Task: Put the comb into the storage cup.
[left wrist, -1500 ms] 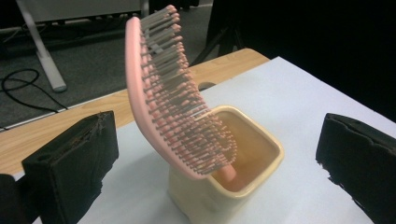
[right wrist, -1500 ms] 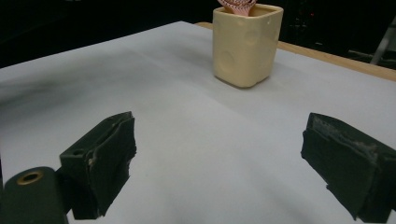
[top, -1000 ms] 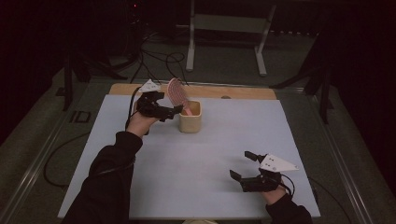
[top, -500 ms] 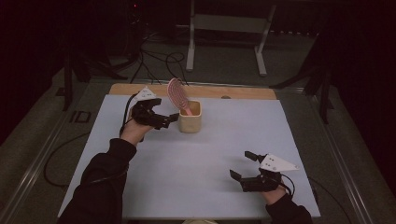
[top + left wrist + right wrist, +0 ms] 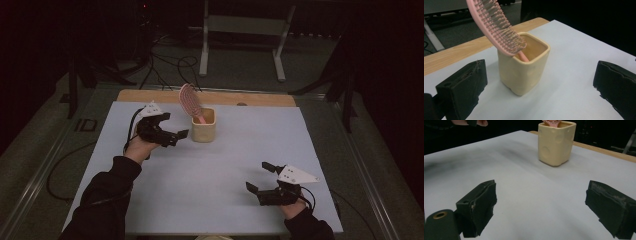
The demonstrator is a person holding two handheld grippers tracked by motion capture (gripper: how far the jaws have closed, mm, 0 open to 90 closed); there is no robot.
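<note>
The pink hairbrush (image 5: 190,101) is standing handle-down in the cream square cup (image 5: 204,126), just above the centre of the high view, its bristled head leaning out over the cup's rim toward the upper left. In the left gripper view the brush head (image 5: 498,27) is resting against the cup's near rim (image 5: 524,72), with the handle dropping inside. Nothing is gripping it, so the placing looks done: the brush is sitting in the cup by its own weight.

The left gripper (image 5: 176,136) is hovering just left of the cup, jaws released and spread wide, holding nothing; in its own view the cup is sitting between the two black jaws without touching either. What is left, by my reading, is only pulling this hand clear, though whether the brush is settled firmly or merely balanced is hard to judge in the dim light.

The right gripper (image 5: 261,179) is lying low at the lower right of the high view, well apart from the cup, jaws also parted and empty over the pale blue mat (image 5: 240,150). Beyond the mat's far edge the wooden tabletop strip (image 5: 150,95) is showing.
</note>
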